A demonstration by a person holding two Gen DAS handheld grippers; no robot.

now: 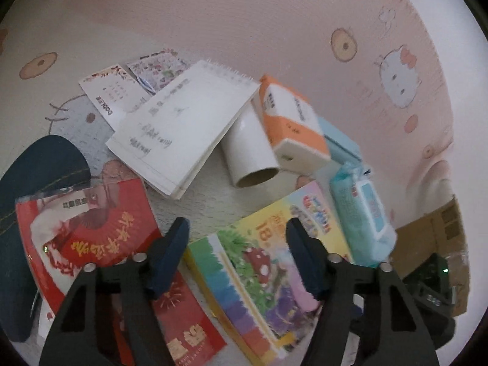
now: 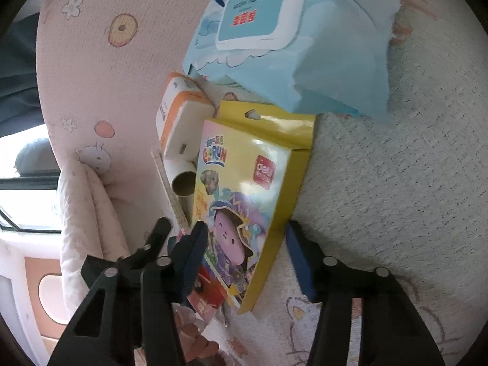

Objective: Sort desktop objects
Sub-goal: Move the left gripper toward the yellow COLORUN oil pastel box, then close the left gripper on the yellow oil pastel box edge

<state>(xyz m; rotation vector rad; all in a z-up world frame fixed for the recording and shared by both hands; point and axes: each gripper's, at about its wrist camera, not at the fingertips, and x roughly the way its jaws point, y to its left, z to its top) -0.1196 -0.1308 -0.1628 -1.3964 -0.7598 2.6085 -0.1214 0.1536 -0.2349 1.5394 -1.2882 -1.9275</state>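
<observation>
The biggest thing is the pink cartoon-print cloth (image 1: 274,30) that covers the surface; all the things lie on it in a loose heap. It looks soft, so things may sink in a little and their edges may be hard to get under.

Next is the white spiral notepad (image 1: 183,128), which leans on a white roll (image 1: 250,155).

The thing in hand is the crayon box (image 1: 259,262), at the near edge of the heap. It lies between a red paper packet (image 1: 91,231) on one side and a blue pack of wipes (image 1: 363,213) on the other. I judge it as light, thin cardboard with a glossy face. It is stiff along its edges but easy to dent on the flat side, and a little slippery. The best hold is across the two long edges, near the middle, with only gentle pressure. The hang tab at the top would bend.

The orange and white box (image 1: 292,122) lies behind the roll and is not touched.

In the right wrist view, the right hand-held gripper (image 2: 244,228) has the crayon box between its fingers. The pads seem to press on both long edges, so it appears to pinch the box.

The left hand-held gripper (image 1: 238,222) is spread. One finger is over the face of the crayon box and the other is over the red packet, and it grips nothing.
</observation>
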